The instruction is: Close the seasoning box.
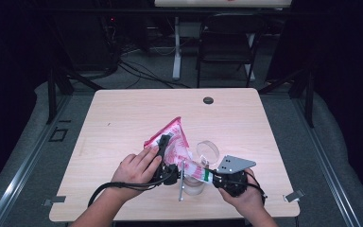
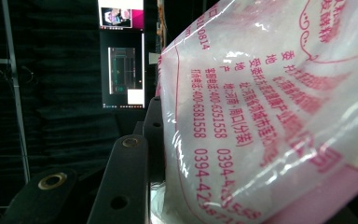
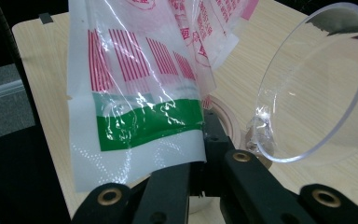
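Both hands rest low over the counter [image 1: 123, 118]. The left claw [image 1: 163, 144] grips the bag [image 1: 172, 137] mid-body. The right claw [image 3: 205, 163] pinches its bottom edge shut beside a clear cup [image 3: 317, 88].

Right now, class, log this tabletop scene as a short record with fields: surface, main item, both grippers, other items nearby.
surface: light wooden table
main item: pink-and-white printed plastic bag, lifted and held between both grippers
left gripper: jaws closed on the bag's upper part
right gripper: jaws shut on the bag's green-banded end
other items: clear round plastic lid, tilted, beside the bag; clear plastic container on the table under the bag
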### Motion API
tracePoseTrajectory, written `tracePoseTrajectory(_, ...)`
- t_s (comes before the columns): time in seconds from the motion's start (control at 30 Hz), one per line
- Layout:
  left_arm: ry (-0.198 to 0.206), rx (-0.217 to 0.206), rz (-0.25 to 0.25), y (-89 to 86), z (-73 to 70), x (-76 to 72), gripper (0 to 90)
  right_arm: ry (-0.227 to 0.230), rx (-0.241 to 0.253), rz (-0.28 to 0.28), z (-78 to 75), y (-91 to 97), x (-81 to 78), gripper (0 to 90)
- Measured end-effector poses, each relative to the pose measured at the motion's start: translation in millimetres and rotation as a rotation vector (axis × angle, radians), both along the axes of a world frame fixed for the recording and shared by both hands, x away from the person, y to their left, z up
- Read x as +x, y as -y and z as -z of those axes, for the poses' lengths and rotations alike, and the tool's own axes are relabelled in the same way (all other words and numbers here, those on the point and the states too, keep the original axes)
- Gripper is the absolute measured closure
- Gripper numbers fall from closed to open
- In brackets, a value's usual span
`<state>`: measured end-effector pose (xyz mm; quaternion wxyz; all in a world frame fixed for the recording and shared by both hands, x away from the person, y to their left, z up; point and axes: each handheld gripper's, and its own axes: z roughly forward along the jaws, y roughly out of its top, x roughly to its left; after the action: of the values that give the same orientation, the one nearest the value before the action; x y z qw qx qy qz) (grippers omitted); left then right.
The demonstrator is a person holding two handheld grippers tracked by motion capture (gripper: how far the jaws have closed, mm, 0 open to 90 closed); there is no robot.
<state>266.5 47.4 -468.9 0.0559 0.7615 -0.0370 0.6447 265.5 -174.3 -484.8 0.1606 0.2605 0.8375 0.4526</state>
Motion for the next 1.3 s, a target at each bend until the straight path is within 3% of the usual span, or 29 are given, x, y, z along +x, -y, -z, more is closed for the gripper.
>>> tracePoseTrajectory(0.57,0.025,0.004,0.019,0.6,-0.1,-0.3,67.3,-0.008,0.002,0.01,2.2,0.6,1.6,90.0)
tracePoseTrajectory(0.7,0.009,-0.004,0.004,0.9,-0.2,-1.2,67.3,-0.011,0.001,0.008,2.4,0.6,1.6,90.0)
tracePoseTrajectory(1.3,0.021,0.005,0.012,1.6,-1.7,-1.5,67.3,-0.012,-0.002,0.007,2.6,1.1,2.0,90.0)
